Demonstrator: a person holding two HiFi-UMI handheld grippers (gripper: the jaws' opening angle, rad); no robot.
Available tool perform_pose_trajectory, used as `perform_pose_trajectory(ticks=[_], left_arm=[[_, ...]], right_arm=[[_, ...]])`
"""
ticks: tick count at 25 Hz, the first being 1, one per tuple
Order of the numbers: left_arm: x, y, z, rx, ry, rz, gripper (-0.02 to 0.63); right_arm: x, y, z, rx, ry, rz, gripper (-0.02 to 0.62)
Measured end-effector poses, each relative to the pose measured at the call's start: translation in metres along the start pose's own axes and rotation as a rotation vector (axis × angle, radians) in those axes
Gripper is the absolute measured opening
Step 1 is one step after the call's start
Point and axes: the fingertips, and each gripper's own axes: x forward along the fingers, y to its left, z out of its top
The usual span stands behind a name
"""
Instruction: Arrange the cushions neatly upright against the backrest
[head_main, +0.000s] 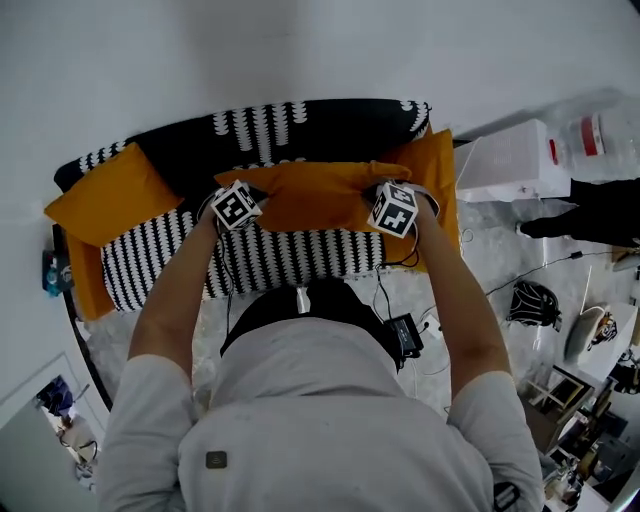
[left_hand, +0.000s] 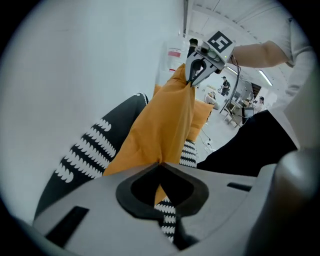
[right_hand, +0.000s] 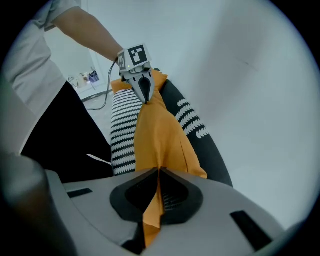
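Looking down in the head view: left gripper (head_main: 250, 200) and right gripper (head_main: 380, 202) each clamp one end of the middle orange cushion (head_main: 315, 195), held stretched just in front of the backrest (head_main: 330, 125), not leaning on it. A left-end cushion (head_main: 110, 195) lies slumped at the backrest's left end, and a right-end cushion (head_main: 440, 175) sits at its right end. Left gripper view: jaws pinched together on an orange corner. Right gripper view: same, opposite corner. Judged early: none set neatly upright yet, three left to place.

Lab/studio w/ mock lounge: sofa (head_main: 300, 255) by bare white wall (head_main: 300, 50), cables (head_main: 530, 274) & gear clutter (head_main: 532, 302) on floor (head_main: 495, 240).
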Motion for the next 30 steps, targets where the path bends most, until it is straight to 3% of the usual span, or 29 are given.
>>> perform_pose_trajectory(ticks=[6,17,30], left_arm=[[-0.037,0.013,-0.008,-0.028,0.013,0.087,0.014],[-0.112,0.014,-0.052,-0.151,0.017,0.244,0.014],[-0.157,0.034,-0.105,-0.186,0.035,0.280,0.014]], right_arm=[[-0.002,-0.007,0.029,-0.054,-0.071,0.010,0.031],[0.003,0.006,0.095,-0.196,-0.158,0.062,0.031],[0.036,0.013,0.160,-0.224,-0.177,0.097,0.031]])
